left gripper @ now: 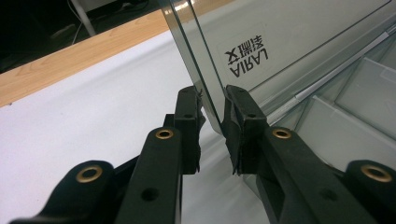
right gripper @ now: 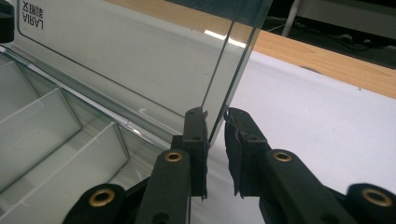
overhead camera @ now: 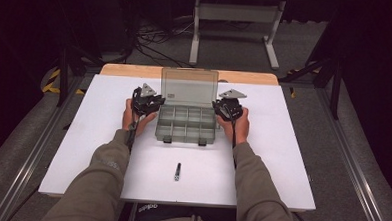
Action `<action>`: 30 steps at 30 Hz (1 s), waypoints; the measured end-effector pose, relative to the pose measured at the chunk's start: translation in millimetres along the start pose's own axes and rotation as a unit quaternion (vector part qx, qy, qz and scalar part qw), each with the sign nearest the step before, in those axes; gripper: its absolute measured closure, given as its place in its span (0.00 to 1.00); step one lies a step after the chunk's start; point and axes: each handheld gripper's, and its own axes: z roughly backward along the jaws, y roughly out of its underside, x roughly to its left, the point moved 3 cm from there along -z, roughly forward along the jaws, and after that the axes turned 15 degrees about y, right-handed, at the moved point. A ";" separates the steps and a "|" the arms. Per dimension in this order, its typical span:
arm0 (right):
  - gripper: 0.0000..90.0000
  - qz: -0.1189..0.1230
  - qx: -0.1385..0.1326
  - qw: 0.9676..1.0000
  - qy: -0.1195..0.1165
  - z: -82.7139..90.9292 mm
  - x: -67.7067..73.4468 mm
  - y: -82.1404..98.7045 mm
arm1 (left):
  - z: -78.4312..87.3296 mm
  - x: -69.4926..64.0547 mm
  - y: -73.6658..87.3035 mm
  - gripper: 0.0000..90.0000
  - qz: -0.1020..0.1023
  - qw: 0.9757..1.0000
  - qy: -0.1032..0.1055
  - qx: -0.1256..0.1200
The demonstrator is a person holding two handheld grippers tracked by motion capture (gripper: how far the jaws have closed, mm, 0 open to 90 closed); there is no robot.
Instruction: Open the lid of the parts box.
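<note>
A clear grey compartment box (overhead camera: 186, 126) sits open in the middle of the white table (overhead camera: 282, 159). Its lid (overhead camera: 189, 85) stands upright at the back. My left gripper (overhead camera: 157, 103) is at the lid's left side edge. In the left gripper view the lid's edge (left gripper: 187, 42) runs down between the two jaws (left gripper: 212, 100), which are closed narrowly on it. My right gripper (overhead camera: 217, 107) is at the lid's right side edge. There too the lid's edge (right gripper: 238, 51) passes between the closed-in jaws (right gripper: 215, 119). The compartments (right gripper: 42, 126) look empty.
A small dark pen-like object (overhead camera: 178, 171) lies on the table in front of the box, between the person's forearms. A wooden strip (overhead camera: 245, 76) runs along the table's far edge. A metal frame (overhead camera: 235, 32) and cables lie on the floor beyond.
</note>
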 end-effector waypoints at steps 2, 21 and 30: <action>0.87 -0.005 0.001 1.000 -0.001 0.0 -0.2 0.7 | 0.0 0.2 0.2 0.84 0.000 1.000 -0.001 -0.001; 0.87 0.023 0.015 0.999 0.020 5.1 3.6 -1.7 | 2.7 -3.8 -5.5 0.75 -0.020 0.999 -0.025 0.006; 0.85 0.024 -0.031 0.999 -0.002 27.7 6.9 -9.1 | 20.6 -24.0 -16.6 0.73 -0.067 0.998 -0.002 0.005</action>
